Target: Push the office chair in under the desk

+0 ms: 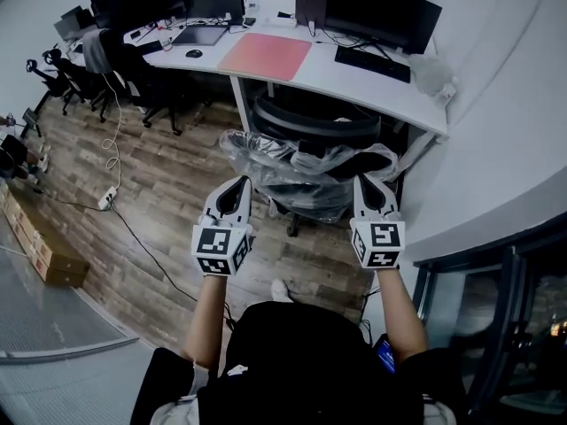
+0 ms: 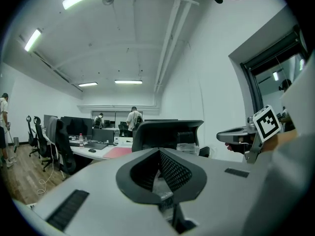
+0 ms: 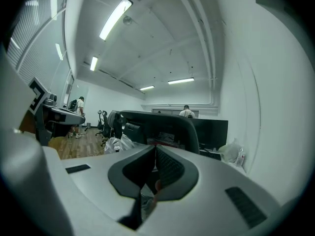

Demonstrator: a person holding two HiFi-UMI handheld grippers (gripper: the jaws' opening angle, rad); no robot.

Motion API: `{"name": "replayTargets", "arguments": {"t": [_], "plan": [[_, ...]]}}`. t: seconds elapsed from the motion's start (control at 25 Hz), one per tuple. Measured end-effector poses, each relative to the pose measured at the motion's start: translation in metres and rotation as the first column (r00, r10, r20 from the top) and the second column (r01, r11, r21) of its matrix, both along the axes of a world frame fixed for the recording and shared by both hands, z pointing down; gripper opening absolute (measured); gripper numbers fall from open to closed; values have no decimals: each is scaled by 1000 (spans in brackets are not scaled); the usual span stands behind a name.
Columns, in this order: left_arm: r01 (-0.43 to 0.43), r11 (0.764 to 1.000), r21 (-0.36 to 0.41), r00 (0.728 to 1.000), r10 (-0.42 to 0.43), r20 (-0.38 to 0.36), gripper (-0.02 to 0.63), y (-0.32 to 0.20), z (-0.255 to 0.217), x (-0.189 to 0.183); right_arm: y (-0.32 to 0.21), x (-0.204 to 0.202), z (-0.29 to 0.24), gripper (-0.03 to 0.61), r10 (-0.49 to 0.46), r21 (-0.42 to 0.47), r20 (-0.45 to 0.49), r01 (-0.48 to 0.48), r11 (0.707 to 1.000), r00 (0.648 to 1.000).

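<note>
Facing the white desk (image 1: 332,76) from just behind the office chair (image 1: 310,127), I am holding a claw to either side of its back. The left gripper (image 1: 236,187) is meeting the loose plastic wrap (image 1: 266,158) on the chair's left side, and the right gripper (image 1: 366,184) is doing the same on its right. The chair is lying straight ahead of both claws, between me and the desk. Its dark top is sitting at the desk's front edge, while the wrapped seat and the base are standing out on the wooden floor (image 1: 168,193). The desk's long edge is running across my line of push, so the move I am judging to come next is a straight shove forward, away from my body. Neither arm is nearer, and the two are level, which should keep the chair from swinging round. Both claws are clenched, the pads of each meeting at the tip. A little pale plastic is showing in the slit behind each pair. I am not able to tell whether either claw is pinching it or only pressing against it.
</note>
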State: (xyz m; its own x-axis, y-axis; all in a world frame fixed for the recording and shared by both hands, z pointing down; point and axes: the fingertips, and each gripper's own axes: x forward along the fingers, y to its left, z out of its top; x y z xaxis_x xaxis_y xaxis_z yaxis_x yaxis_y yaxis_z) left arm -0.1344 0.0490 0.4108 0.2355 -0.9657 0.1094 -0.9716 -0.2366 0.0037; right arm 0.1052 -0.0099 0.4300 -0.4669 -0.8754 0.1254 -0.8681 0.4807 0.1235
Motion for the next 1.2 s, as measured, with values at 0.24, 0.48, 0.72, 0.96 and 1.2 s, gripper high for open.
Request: {"name": "replayTargets", "arguments": {"t": [0.24,0.48,0.72,0.96,1.2], "plan": [[-45,999,-8,999,45,-14,15,-32,2,-16,-21,-12,2,25,47,-12,-18,-47,999,999],[-83,996,-14,997,83,-7,15,-52,10,-29,-29,-24,8,25,82,-25,-42,-83,996,996],[-103,994,-35,994,102,-22,15,-55,24,-31,-29,-29,18,25,96,-38,-76,-99,994,993],[-122,991,-53,993,122,-3,15,-66,36,-26,-31,-21,23,25,104,-42,-114,-110,993,988],[-140,988,-62,990,141,11,15,-78,35,-17,-39,-11,23,25,112,-31,-141,-118,993,984]]}}
